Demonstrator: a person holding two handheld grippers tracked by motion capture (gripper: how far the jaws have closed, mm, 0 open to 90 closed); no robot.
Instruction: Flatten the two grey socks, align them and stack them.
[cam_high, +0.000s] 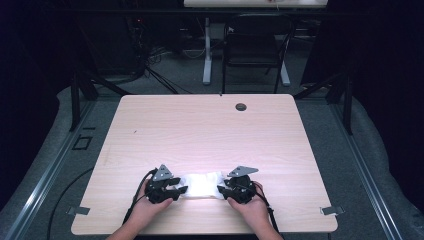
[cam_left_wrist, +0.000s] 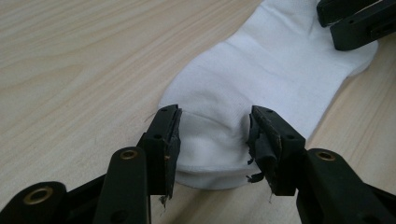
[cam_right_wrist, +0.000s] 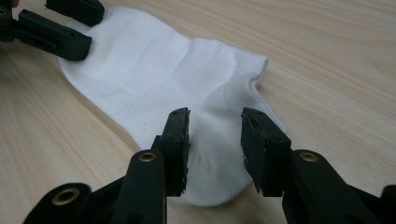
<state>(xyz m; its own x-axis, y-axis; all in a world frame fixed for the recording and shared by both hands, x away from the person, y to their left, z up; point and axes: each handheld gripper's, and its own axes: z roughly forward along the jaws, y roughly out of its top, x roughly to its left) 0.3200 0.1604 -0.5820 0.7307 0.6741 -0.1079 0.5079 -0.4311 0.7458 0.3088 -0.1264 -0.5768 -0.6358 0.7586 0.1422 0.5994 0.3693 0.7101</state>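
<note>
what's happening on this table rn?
A person holds a claw in each hand at a white sock lying flat on the wooden table. The left claw straddles one end of the sock and the right claw the other, jaws apart with fabric between them. Whether the pads already pinch the cloth isn't clear. Nothing is lifted yet.
</note>
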